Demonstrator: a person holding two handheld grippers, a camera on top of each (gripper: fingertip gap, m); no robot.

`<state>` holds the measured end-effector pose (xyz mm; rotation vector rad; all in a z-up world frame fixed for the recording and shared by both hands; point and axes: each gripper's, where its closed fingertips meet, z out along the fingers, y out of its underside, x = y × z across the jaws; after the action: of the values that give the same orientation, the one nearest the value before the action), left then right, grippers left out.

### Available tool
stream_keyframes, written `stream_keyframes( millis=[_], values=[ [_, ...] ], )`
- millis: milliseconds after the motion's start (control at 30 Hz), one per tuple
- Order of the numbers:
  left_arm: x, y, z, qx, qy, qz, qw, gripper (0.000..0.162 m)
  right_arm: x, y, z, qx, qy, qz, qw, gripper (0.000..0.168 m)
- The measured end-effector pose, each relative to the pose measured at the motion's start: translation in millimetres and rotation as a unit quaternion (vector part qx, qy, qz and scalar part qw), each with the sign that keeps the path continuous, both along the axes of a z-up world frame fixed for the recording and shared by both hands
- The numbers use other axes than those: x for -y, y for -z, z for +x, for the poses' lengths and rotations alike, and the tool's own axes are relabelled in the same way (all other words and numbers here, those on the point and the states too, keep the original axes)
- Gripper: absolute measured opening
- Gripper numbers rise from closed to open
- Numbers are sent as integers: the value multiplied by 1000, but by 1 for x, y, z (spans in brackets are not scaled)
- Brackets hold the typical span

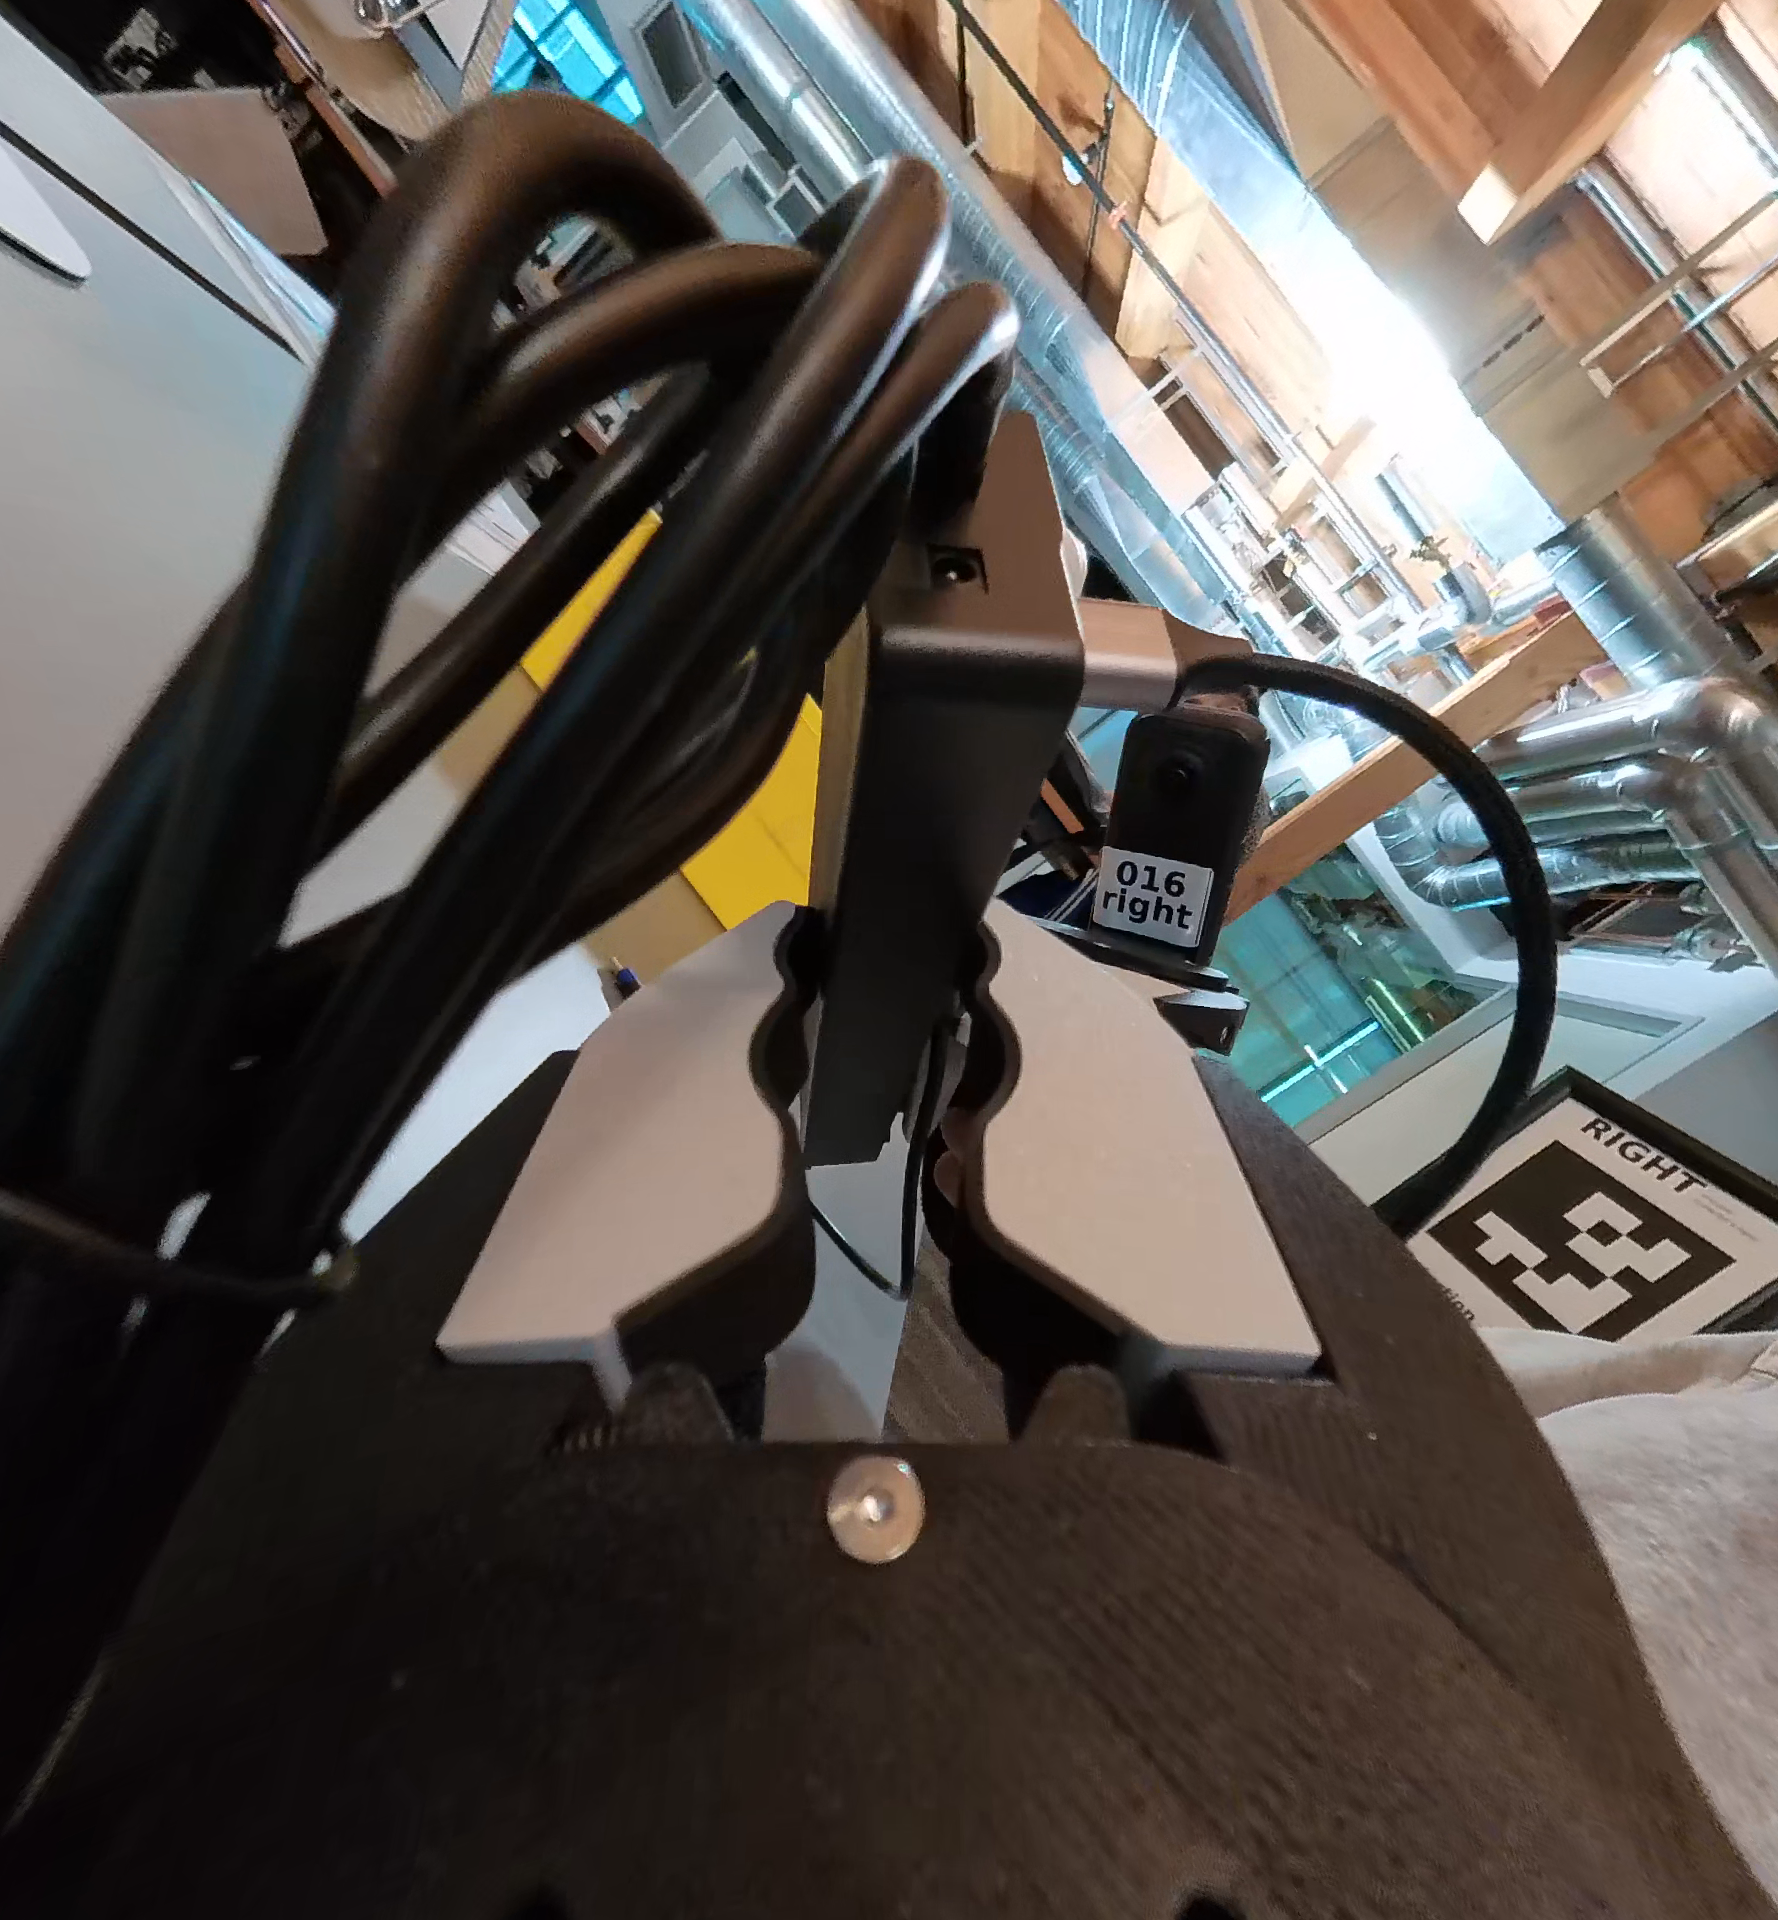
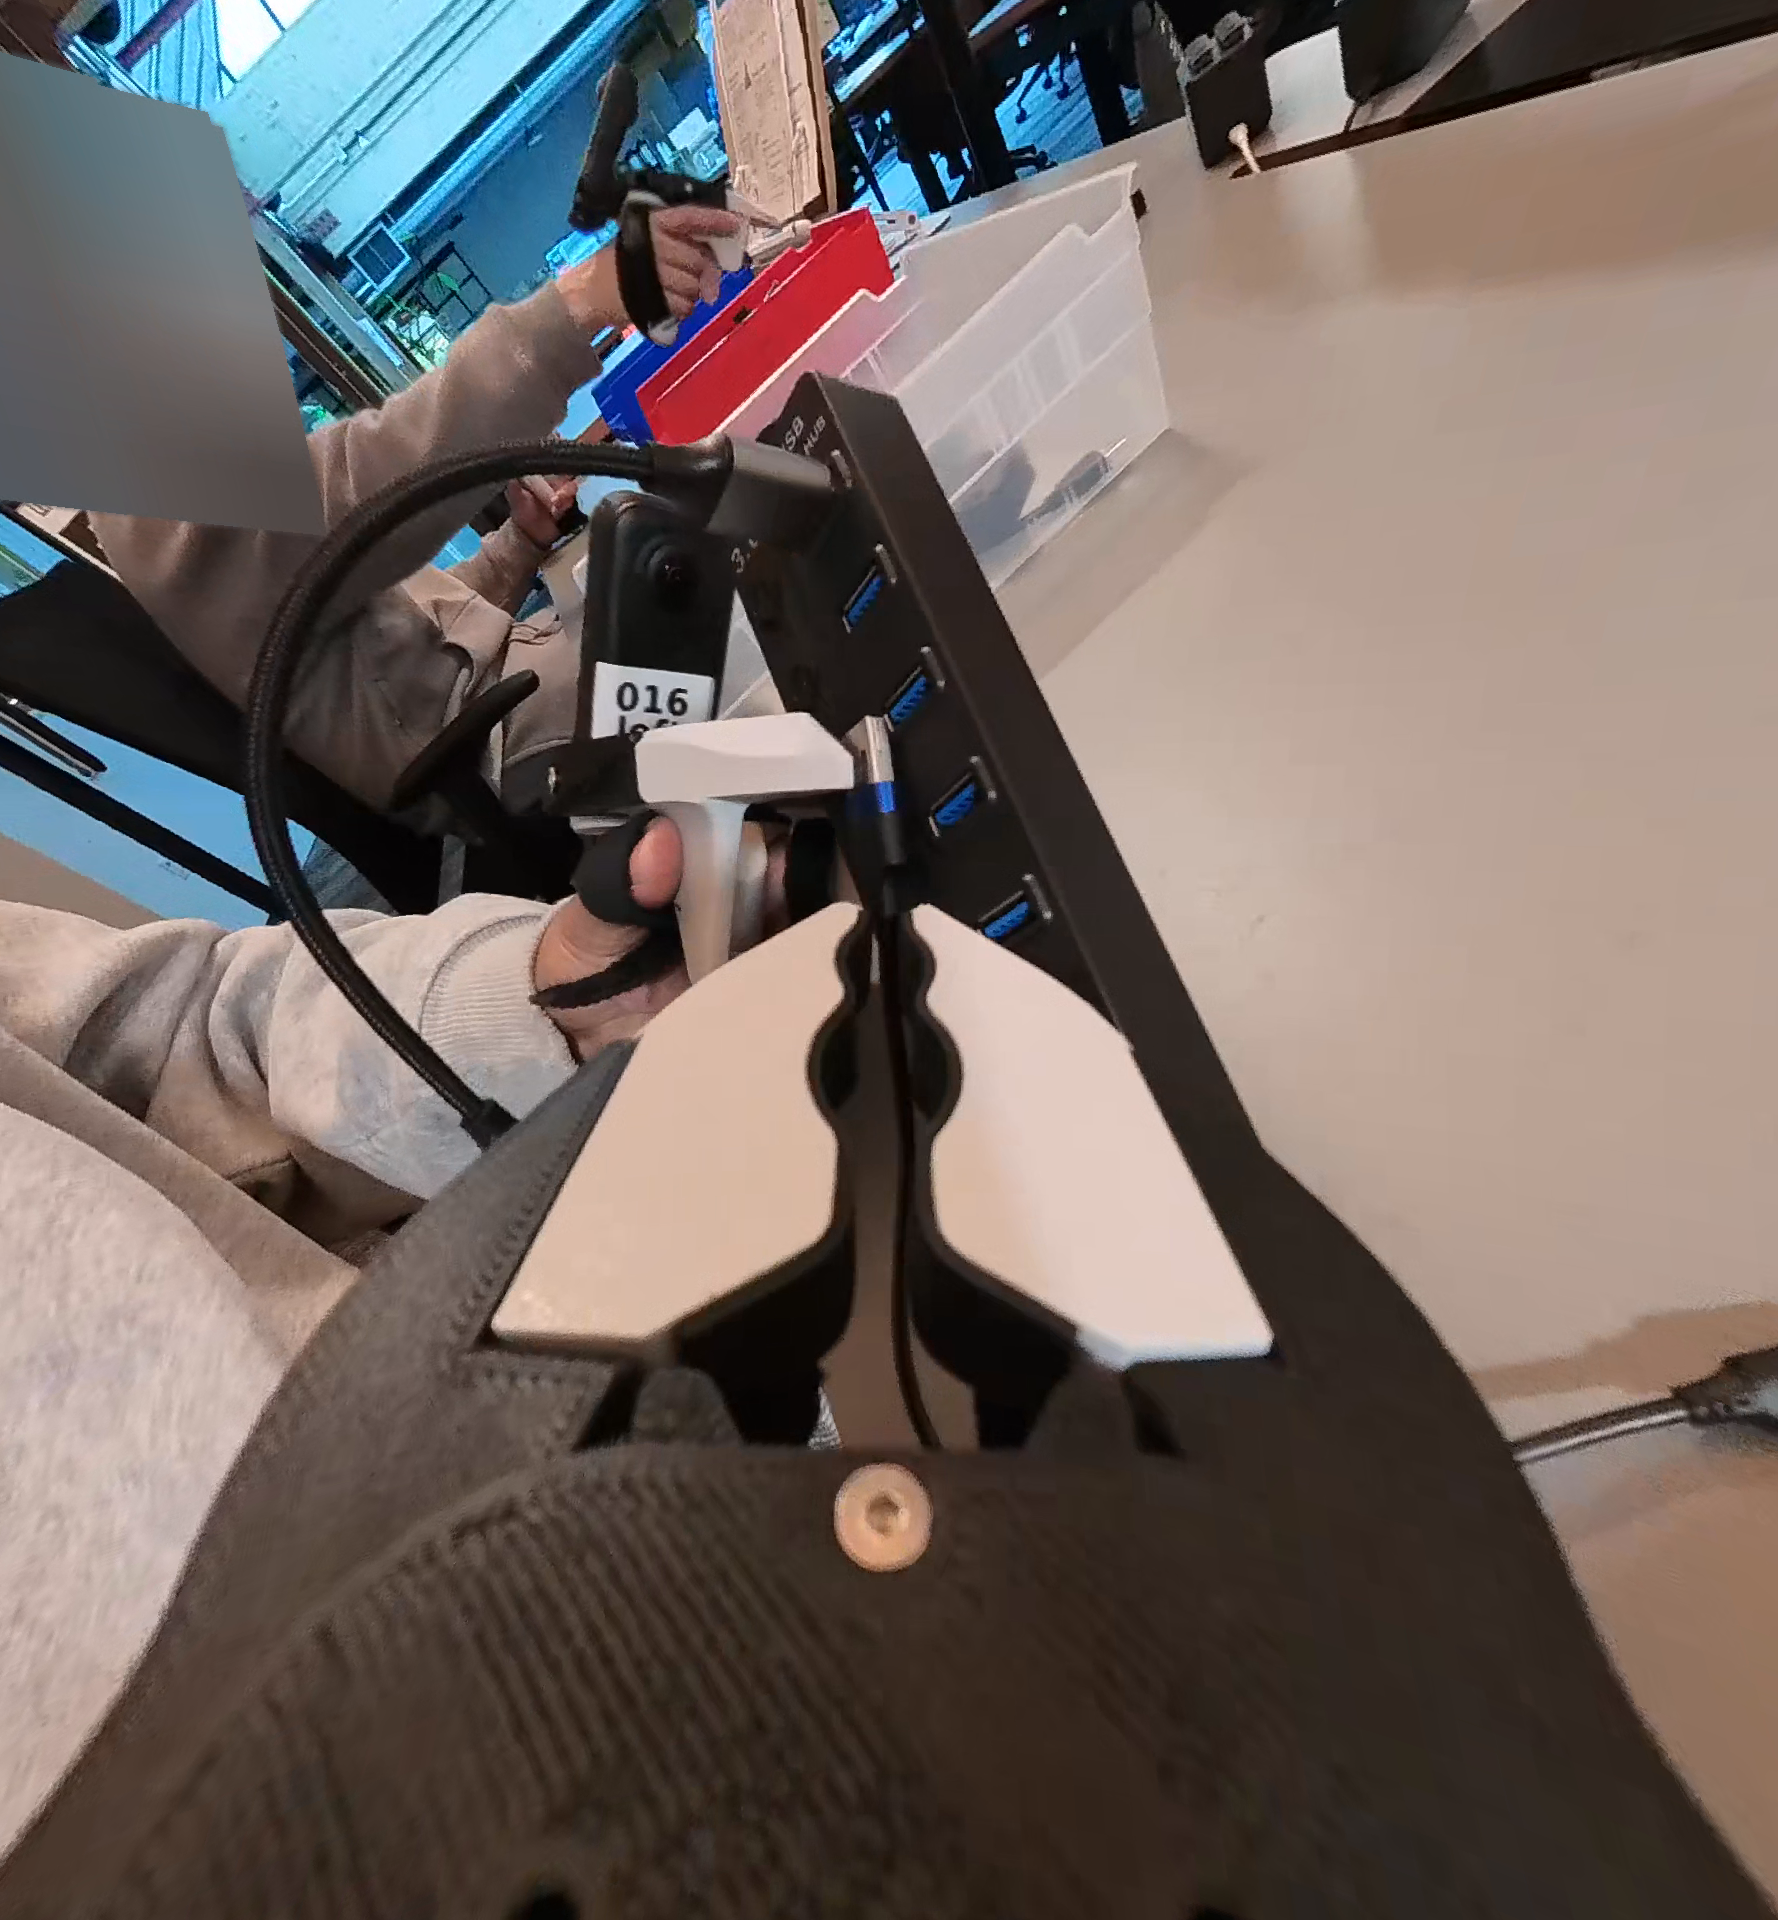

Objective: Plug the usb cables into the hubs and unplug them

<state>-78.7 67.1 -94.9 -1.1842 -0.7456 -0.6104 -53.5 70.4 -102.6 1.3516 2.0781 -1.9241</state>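
Observation:
My left gripper [image 1: 885, 956] is shut on a long black USB hub [image 1: 926, 779] and holds it up off the table. The hub's own thick black cable [image 1: 552, 416] loops to its left. A silver plug [image 1: 1124, 655] on a braided cable [image 1: 1487, 831] is in the hub's far end. In the right wrist view the hub [image 2: 999, 675] shows a row of blue ports, with the left gripper's white finger [image 2: 739, 764] on it. My right gripper [image 2: 885, 925] is shut on a thin black USB cable just below its plug [image 2: 877, 800]. The plug's tip is beside the hub's face near a blue port; whether they touch cannot be told.
The pale table [image 2: 1487, 727] lies under the hub. Another USB plug [image 2: 1768, 1392] lies on it at the right. A clear plastic bin [image 2: 1051, 343] and a red bin [image 2: 771, 312] stand at the back. Another person's hand [image 2: 656, 249] works behind them. The grippers are tip to tip, or close to it.

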Motion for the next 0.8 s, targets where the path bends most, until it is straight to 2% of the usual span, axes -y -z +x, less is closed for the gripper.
stream_keyframes(
  millis=[267, 333, 533, 800],
  values=[
    [-1, 4, -1, 8, -4, -6, 1000, 27, 3, 4, 2, -2, -2, 29, 1000, 12],
    [-1, 4, 0, 14, -3, -5, 1000, 27, 2, 6, 1, -11, 4, 52, 999, 6],
    [-1, 4, 0, 15, -3, -6, 1000, 27, 1, 6, 0, -50, 18, 109, 993, 5],
    [-2, 3, 0, -5, 2, -13, 1000, 27, -6, 0, -1, -26, 20, 45, 998, 3]
  ],
)
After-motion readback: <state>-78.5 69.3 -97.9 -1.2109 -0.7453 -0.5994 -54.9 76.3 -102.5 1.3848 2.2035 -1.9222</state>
